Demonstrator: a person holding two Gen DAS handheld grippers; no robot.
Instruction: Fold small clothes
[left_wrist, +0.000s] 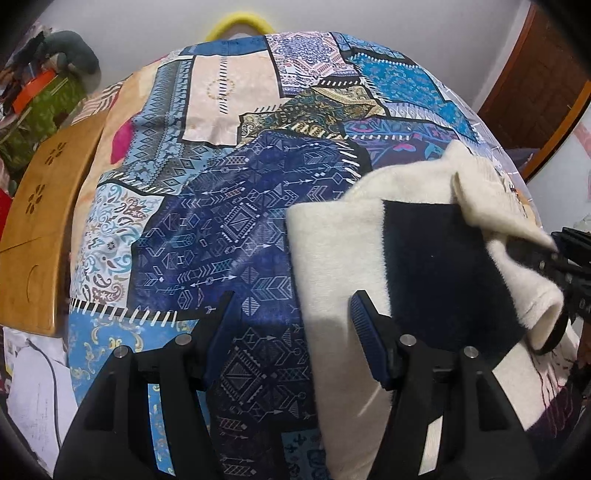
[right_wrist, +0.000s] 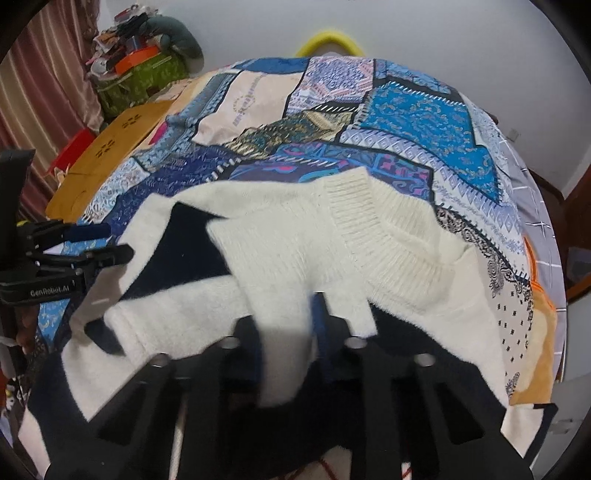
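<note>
A cream sweater (left_wrist: 332, 258) with a navy panel (left_wrist: 443, 266) lies crumpled on the patchwork bedspread (left_wrist: 221, 221). My left gripper (left_wrist: 291, 299) hovers open over the sweater's left edge; its right finger is above the cream cloth and its left finger above the bedspread. In the right wrist view the sweater (right_wrist: 295, 229) shows its ribbed collar (right_wrist: 369, 221). My right gripper (right_wrist: 290, 310) is shut on a fold of cream fabric that drapes over and hides its fingertips. The left gripper (right_wrist: 103, 240) shows at that view's left edge, and the right gripper (left_wrist: 565, 266) at the left wrist view's right edge.
A wooden lap table (left_wrist: 40, 221) rests on the bed's left side. A yellow ring (left_wrist: 240, 22) peeks over the far edge by the white wall. A green box with clutter (right_wrist: 136, 81) stands at the back left, and a brown door (left_wrist: 535, 92) at the right.
</note>
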